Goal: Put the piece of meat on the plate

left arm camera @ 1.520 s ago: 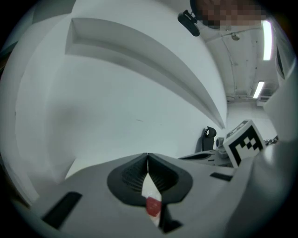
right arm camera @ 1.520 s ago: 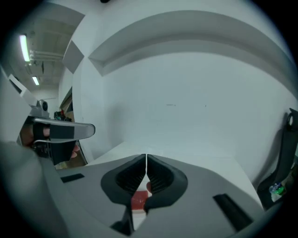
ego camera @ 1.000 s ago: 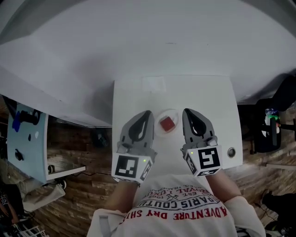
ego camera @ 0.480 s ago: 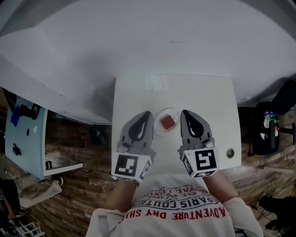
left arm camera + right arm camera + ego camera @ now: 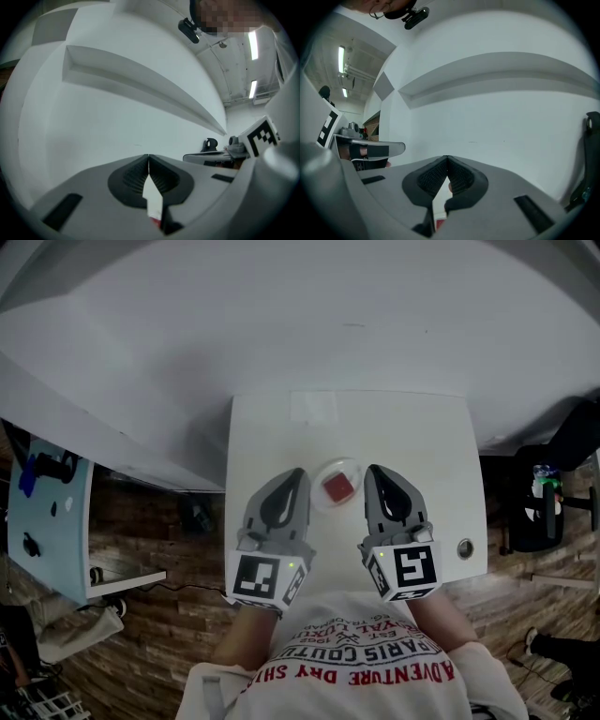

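Note:
On the small white table (image 5: 272,432) stands a clear round plate (image 5: 339,465), and the red piece of meat (image 5: 338,487) lies in its middle. My left gripper (image 5: 302,471) rests just left of the plate, shut and empty. Just right of the plate is my right gripper (image 5: 372,468), also shut and empty. Both point away from me, level with the tabletop. In the left gripper view the left gripper (image 5: 148,157) has its tips together, with a sliver of red meat (image 5: 155,219) low behind them. The right gripper (image 5: 447,158) in its own view likewise shows the meat (image 5: 439,224) below.
A small round metal fitting (image 5: 465,547) sits near the table's right edge. A white wall with a ledge rises behind the table. A pale blue cabinet (image 5: 47,521) stands at the left and a black chair (image 5: 553,493) at the right, on a wood floor.

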